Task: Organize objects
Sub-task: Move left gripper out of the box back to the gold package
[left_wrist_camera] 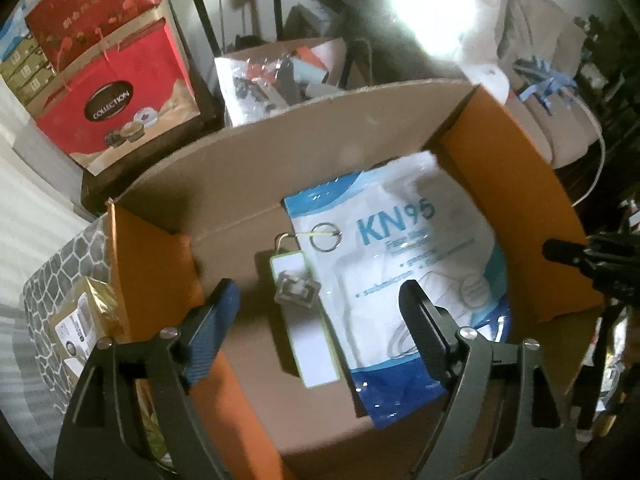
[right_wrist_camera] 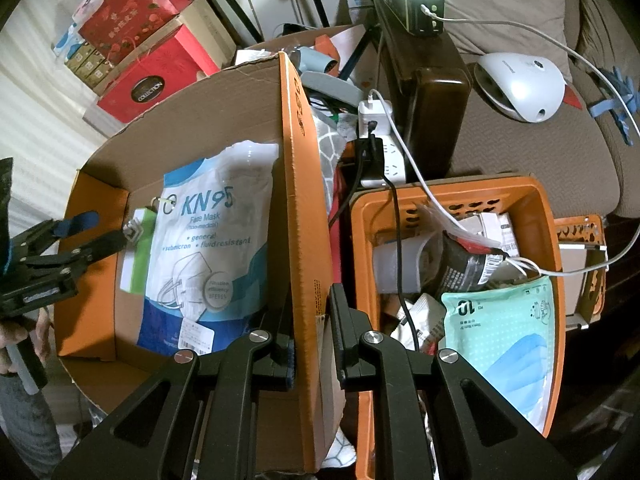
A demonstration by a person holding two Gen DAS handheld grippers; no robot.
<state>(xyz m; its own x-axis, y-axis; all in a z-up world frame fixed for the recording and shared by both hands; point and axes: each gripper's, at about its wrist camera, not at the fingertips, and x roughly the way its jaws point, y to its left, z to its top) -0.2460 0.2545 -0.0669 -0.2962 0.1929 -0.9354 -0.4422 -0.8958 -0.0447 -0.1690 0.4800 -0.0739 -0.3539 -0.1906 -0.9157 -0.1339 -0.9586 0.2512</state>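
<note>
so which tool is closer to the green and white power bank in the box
Left. The left tool hangs open right above the power bank inside the cardboard box. The right tool is shut on the box's side wall, across the KN95 pack.

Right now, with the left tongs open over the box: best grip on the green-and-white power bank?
Across the power bank's narrow width at mid-body, coming from above with the left tongs. It lies flat on the cardboard box floor, long sides exposed; stay clear of the keyring end.
</note>
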